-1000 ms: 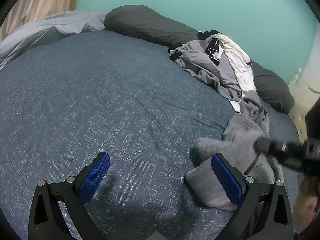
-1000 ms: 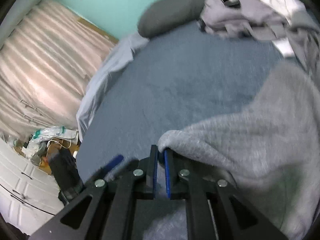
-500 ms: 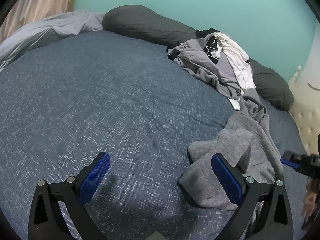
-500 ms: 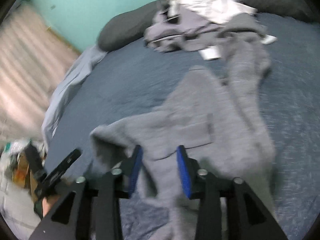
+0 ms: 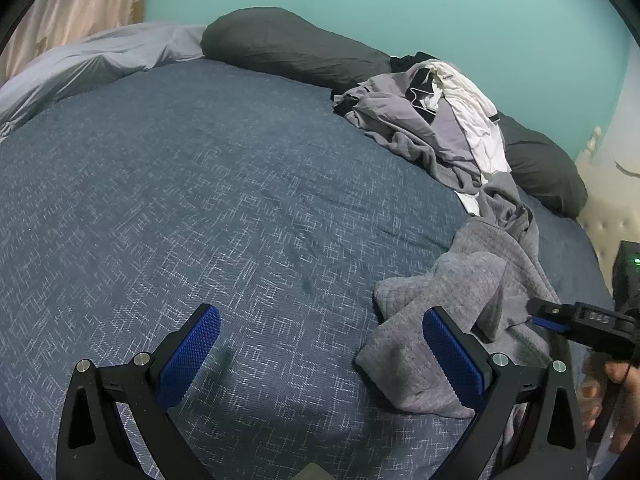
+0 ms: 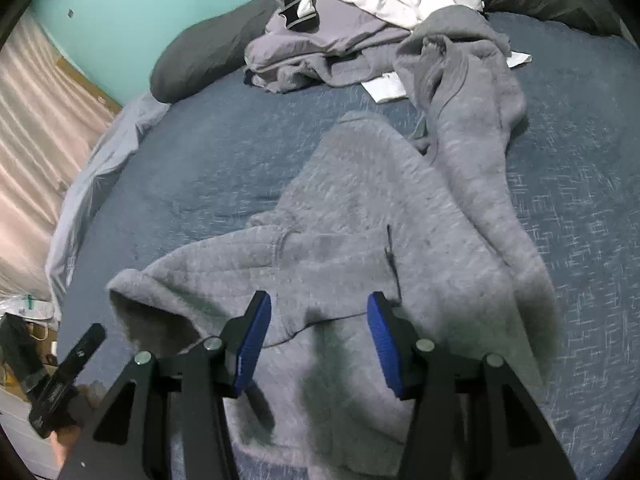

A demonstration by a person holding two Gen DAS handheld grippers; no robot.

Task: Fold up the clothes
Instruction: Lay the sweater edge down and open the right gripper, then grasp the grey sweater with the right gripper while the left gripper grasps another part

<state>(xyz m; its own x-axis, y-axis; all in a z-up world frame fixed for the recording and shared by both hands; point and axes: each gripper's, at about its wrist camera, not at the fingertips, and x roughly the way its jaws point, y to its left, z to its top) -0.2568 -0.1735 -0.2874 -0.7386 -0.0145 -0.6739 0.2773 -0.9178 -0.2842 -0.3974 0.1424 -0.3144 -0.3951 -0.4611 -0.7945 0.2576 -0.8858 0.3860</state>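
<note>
L gripper (image 5: 320,354) hangs over the bedspread (image 5: 200,208) w/ jaws spread wide, nothing betw. them, its right pad just at the edge of the hoodie (image 5: 464,320). R gripper (image 6: 316,340) is above the hoodie's crumpled front, jaws opening & not pinching any cloth, the grey fabric lying loose under & betw. the blue pads (image 6: 384,340). Farther back the hoodie's sleeve trails up to a clothes pile (image 6: 352,20) of grey & white items by the dark pillows (image 5: 292,48), teal wall (image 5: 360,0) behind.
</note>
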